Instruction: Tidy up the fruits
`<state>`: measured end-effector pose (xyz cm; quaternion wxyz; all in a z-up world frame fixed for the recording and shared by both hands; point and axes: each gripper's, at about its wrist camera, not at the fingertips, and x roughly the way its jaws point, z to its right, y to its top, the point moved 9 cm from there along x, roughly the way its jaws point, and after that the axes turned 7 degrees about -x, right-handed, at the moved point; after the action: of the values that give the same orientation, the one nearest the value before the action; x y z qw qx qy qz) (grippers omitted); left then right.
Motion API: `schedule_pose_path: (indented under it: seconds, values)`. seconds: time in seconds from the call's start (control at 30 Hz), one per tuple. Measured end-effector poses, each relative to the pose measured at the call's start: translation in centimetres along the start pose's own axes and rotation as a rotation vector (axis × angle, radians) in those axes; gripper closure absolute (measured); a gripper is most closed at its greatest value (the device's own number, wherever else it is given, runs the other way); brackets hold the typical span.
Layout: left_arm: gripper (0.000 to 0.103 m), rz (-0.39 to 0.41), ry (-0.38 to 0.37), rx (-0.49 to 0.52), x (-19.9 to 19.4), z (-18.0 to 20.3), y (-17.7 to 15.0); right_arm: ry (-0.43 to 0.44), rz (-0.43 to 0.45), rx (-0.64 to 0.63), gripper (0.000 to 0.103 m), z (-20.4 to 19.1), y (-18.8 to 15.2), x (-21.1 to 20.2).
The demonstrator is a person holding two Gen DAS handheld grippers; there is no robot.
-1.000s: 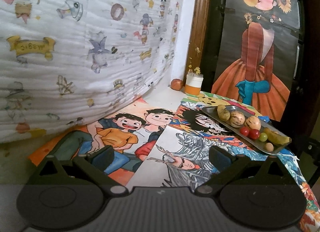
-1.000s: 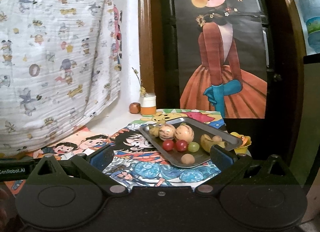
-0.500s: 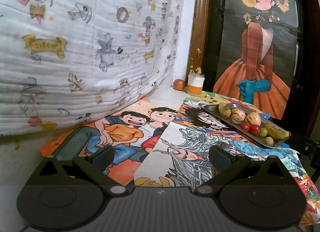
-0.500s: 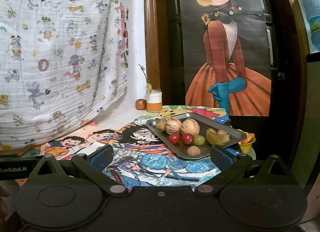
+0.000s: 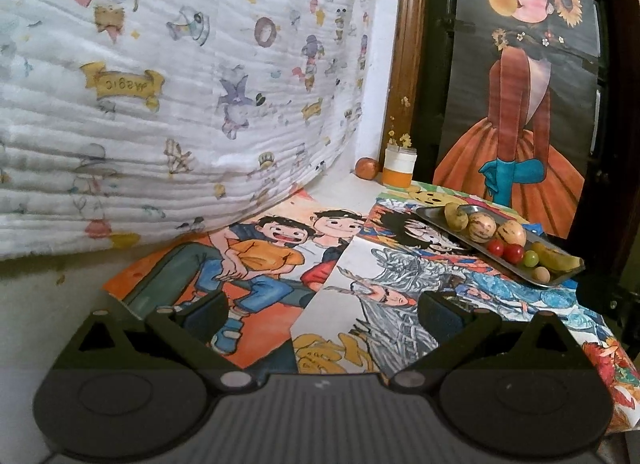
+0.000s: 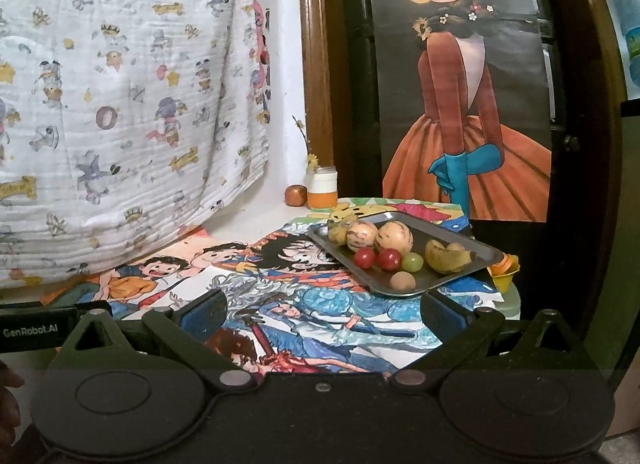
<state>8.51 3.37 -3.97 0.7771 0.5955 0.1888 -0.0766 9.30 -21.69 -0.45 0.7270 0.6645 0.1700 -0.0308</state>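
A metal tray (image 6: 476, 250) (image 5: 560, 278) lies on the right of a table covered with cartoon drawings. On it sit two striped pale melons (image 6: 362, 235) (image 5: 482, 226), two red tomatoes (image 6: 365, 257) (image 5: 513, 252), a green grape (image 6: 412, 262) (image 5: 531, 258), a small brown fruit (image 6: 402, 280) and a yellow-green fruit (image 6: 444, 256) (image 5: 558, 260). My right gripper (image 6: 324, 310) is open, short of the tray's near edge, nothing between its fingers. My left gripper (image 5: 322, 310) is open over the drawings, left of the tray and well apart from it.
A small jar (image 6: 322, 191) (image 5: 398, 167) and a brown round fruit (image 6: 296, 195) (image 5: 367, 169) stand at the back by a wooden post. A patterned white quilt (image 5: 160, 103) rises along the left. An orange-yellow cup (image 6: 505, 270) sits beyond the tray's right end.
Both grippers have drawn back from the table and risen a little, so the tray looks smaller and farther off. Both stay open and empty. The fruits have not moved.
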Motion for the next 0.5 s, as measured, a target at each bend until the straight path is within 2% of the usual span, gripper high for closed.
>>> schedule_pose_path:
  seconds: [0.5]
  values:
    - [0.000, -0.025, 0.023, -0.016, -0.2, -1.1, -0.9, 0.023, -0.044, -0.007, 0.000, -0.6, -1.2, 0.9]
